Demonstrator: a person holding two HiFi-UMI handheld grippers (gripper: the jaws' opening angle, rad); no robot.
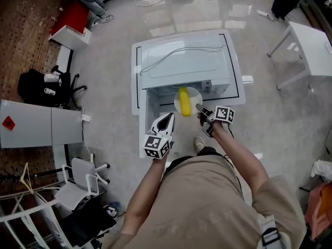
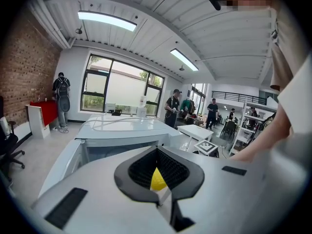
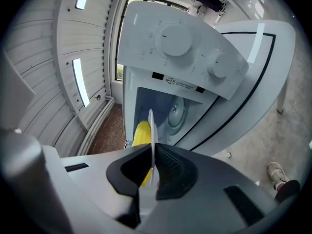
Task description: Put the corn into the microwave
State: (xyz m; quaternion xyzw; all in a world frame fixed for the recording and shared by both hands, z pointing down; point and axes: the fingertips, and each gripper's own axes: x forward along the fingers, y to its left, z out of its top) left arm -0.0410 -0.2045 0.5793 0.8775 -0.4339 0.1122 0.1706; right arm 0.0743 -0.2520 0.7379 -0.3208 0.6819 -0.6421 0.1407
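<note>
I see the yellow corn cob (image 1: 184, 101) lying lengthwise on a round white plate (image 1: 195, 94) at frame centre. It sits just at the mouth of the boxy white microwave (image 1: 187, 61), which stands open above it.

Can see only a yellow tip of the corn (image 2: 157, 179) through the jaws of the left tool (image 2: 156, 151); rest hidden behind them. In the right gripper view, lose part of the corn behind the edge-on plate (image 3: 151, 130). Cannot read the small print on the microwave (image 3: 185, 48) panel. Cannot see its cavity from the head view.
</note>
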